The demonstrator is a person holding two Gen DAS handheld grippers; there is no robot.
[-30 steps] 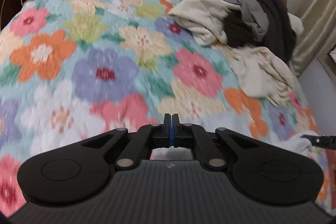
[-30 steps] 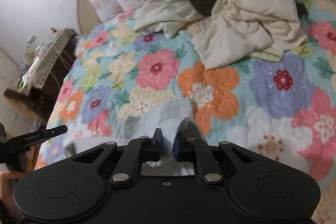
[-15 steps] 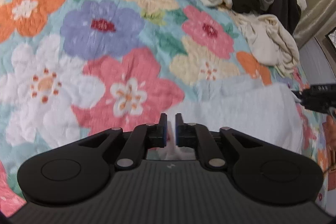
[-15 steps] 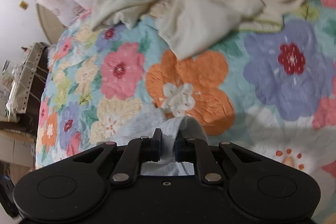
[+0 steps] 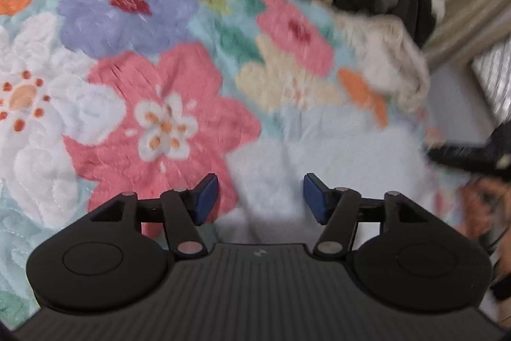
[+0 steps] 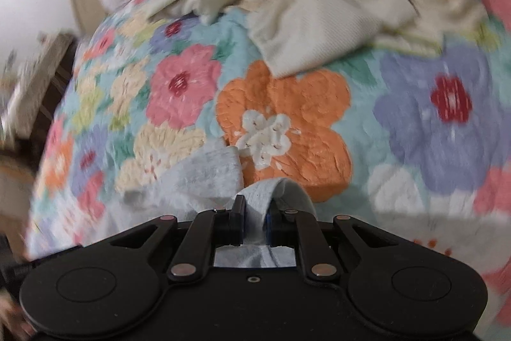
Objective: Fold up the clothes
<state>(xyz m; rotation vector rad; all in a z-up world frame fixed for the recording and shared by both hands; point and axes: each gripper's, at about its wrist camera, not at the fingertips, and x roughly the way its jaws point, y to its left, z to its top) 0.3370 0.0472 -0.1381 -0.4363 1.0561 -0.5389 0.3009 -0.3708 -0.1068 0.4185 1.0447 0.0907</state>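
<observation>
Left gripper [image 5: 261, 197]: jaws opening, blue pads apart, nothing pinched; pale blue garment [image 5: 335, 149] lies loose below the gap. Right gripper [image 6: 254, 221]: jaws close together, clamped on a bunched fold of the same garment [image 6: 204, 178]. Garment lies on the near part of the floral quilt [image 5: 166, 91]. Heap of cream and dark clothes [image 6: 335, 5] at far right, well apart.

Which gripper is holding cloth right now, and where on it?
The right gripper pinches a bunched edge of the pale blue garment. The left gripper is opening above the cloth, holding nothing.
</observation>
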